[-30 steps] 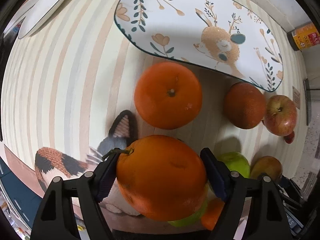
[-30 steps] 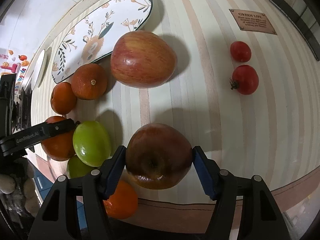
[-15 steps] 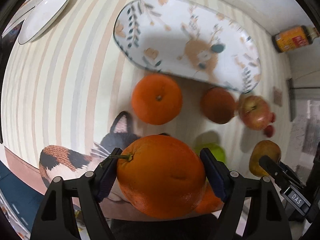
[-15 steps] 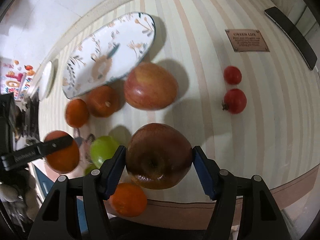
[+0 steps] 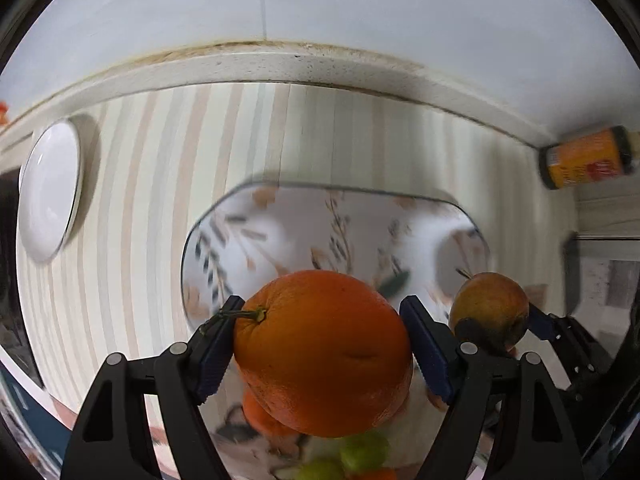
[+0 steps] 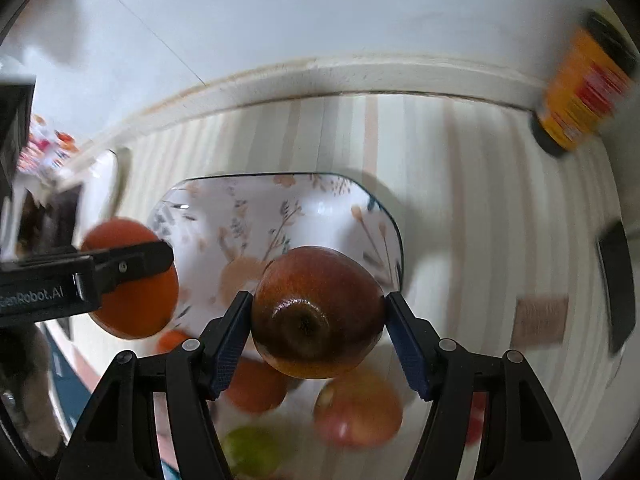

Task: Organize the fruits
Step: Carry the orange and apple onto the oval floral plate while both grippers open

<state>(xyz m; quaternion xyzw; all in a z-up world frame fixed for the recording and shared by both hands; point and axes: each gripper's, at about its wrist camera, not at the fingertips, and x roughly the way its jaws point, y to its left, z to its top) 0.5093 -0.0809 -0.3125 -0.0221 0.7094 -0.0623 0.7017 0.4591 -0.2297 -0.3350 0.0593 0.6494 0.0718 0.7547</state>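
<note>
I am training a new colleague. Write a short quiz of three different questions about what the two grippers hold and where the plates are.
1. True or false: the left gripper holds a green fruit.
2. Which fruit sits in the right gripper? A) orange B) apple C) tomato
3. Fill in: the patterned plate carries ___ fruit.

Key:
1. False; it holds the orange.
2. B, the apple.
3. No; the held fruits are above it. The white plate is also bare.
</note>
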